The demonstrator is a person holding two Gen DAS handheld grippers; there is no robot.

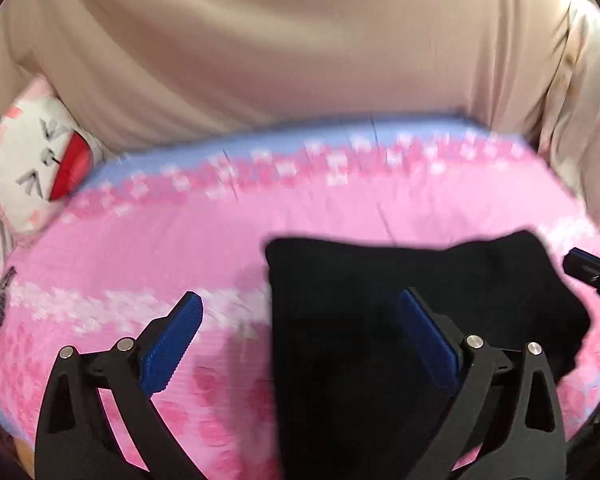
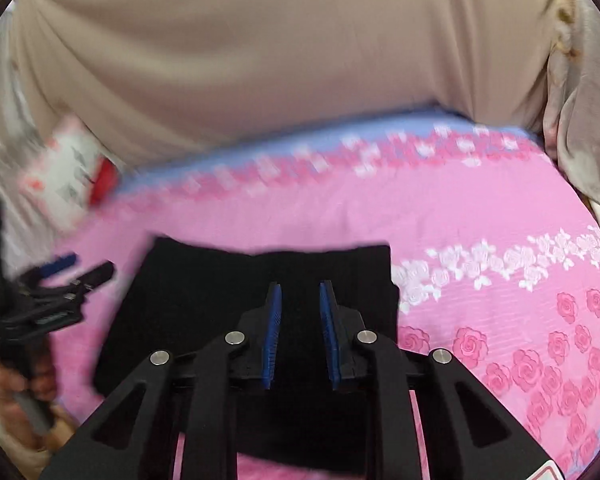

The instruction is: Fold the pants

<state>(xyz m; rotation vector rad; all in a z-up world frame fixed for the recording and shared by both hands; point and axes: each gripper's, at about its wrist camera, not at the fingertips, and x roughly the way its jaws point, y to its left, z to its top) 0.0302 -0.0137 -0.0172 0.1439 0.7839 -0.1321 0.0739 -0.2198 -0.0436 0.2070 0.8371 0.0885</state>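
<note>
The black pants (image 1: 400, 280) lie folded into a compact block on the pink flowered bedsheet (image 1: 160, 248). My left gripper (image 1: 300, 312) is wide open above the block's left edge, with its right finger over the cloth and nothing between the pads. In the right wrist view the pants (image 2: 204, 280) sit under and ahead of my right gripper (image 2: 300, 300), whose blue pads stand a narrow gap apart and hold nothing. The left gripper also shows at the left in the right wrist view (image 2: 80, 268). The right gripper's tip shows at the right edge of the left wrist view (image 1: 588, 268).
A beige curtain or cloth (image 1: 280, 40) hangs behind the bed. A white cat-face cushion (image 1: 24, 168) with a red patch lies at the far left. Bunched pale fabric (image 2: 580, 140) sits at the bed's right. The sheet has a blue strip (image 2: 340, 128) along the far edge.
</note>
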